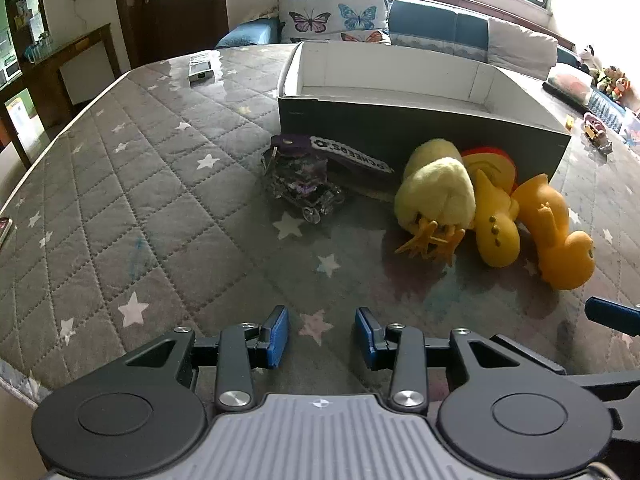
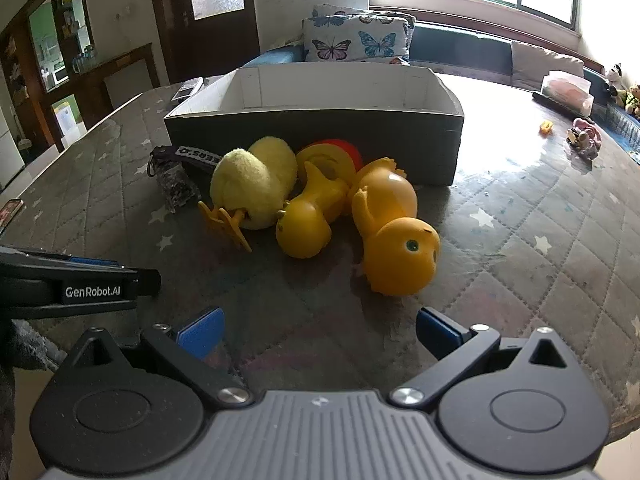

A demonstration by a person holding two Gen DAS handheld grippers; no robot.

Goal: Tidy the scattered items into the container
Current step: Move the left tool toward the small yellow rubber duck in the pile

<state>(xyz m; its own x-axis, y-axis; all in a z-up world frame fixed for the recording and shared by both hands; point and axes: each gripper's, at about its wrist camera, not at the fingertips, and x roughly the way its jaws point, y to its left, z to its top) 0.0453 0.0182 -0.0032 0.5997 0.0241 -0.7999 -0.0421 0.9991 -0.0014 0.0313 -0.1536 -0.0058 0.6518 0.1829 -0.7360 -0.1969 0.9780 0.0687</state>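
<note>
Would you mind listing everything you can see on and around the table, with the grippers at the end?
box: one, dark outside, white inside, open top, nothing visible in it, behind the toys.
plush chick: one, pale yellow, orange feet, lying in front of the box.
rubber ducks: two, orange-yellow, lying side by side, right of the chick.
red-and-yellow piece: one, against the box wall, mostly hidden.
keychain: one, purple strap, clear beaded charm, left of the chick.
remote: one, grey, far side of the table.
butterfly cushions: two, white, on the blue sofa.
left gripper: one, black, blue pads, open, empty.
right gripper: one, same make, open, empty.
</note>
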